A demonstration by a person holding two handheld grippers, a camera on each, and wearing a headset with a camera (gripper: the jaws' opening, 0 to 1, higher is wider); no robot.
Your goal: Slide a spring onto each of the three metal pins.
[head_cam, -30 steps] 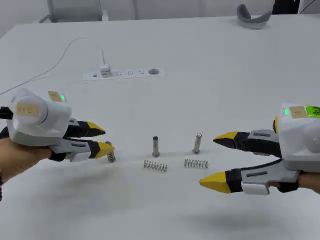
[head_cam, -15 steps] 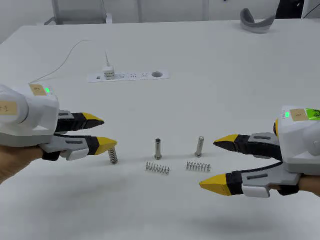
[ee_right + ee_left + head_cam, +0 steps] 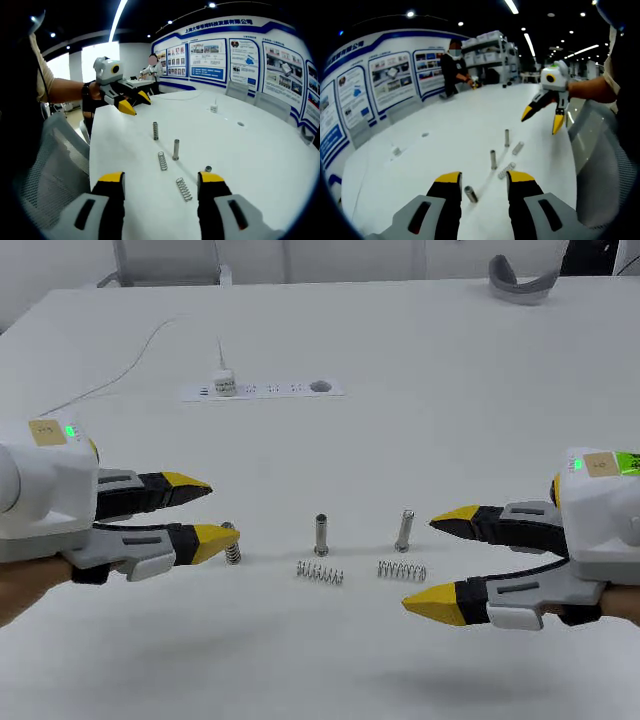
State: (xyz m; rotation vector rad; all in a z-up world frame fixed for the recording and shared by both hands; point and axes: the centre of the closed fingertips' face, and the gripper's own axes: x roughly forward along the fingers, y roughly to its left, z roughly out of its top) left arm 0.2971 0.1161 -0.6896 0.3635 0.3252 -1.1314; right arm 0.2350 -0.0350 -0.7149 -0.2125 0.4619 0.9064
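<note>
Three metal pins stand in a row on the white table. The left pin carries a spring. The middle pin and the right pin are bare. One loose spring lies in front of the middle pin, another in front of the right pin. My left gripper is open, its lower tip just by the left pin. My right gripper is open and holds nothing, right of the right pin.
A white power strip with a plugged-in cable lies further back on the table. A grey curved object rests at the far right edge. A person stands beyond the far end of the table.
The head camera has shifted a little. My left gripper's body has drawn back to the left, its tips still beside the sprung pin. The right gripper has barely moved.
</note>
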